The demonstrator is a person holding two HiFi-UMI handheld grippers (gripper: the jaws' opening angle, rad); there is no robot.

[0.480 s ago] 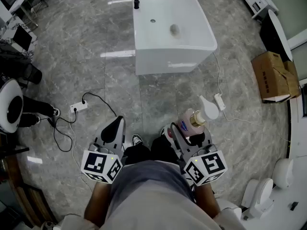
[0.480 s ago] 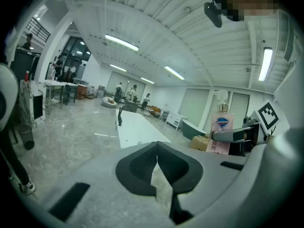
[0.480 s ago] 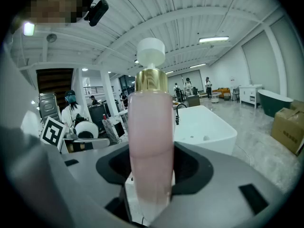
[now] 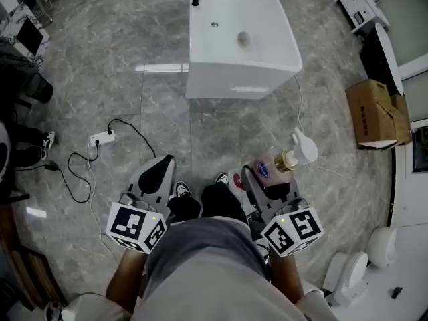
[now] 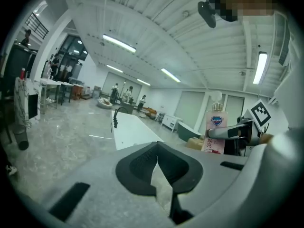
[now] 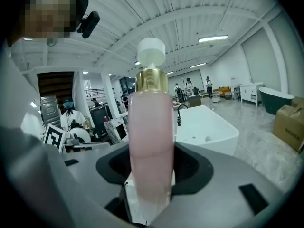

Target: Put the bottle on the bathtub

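The right gripper is clamped on the pink pump bottle, which stands upright between its jaws. The left gripper holds nothing, its jaws seemingly pressed together. The white bathtub stands ahead of both, well apart.

Pink bottle, white bathtub, grey veined floor.
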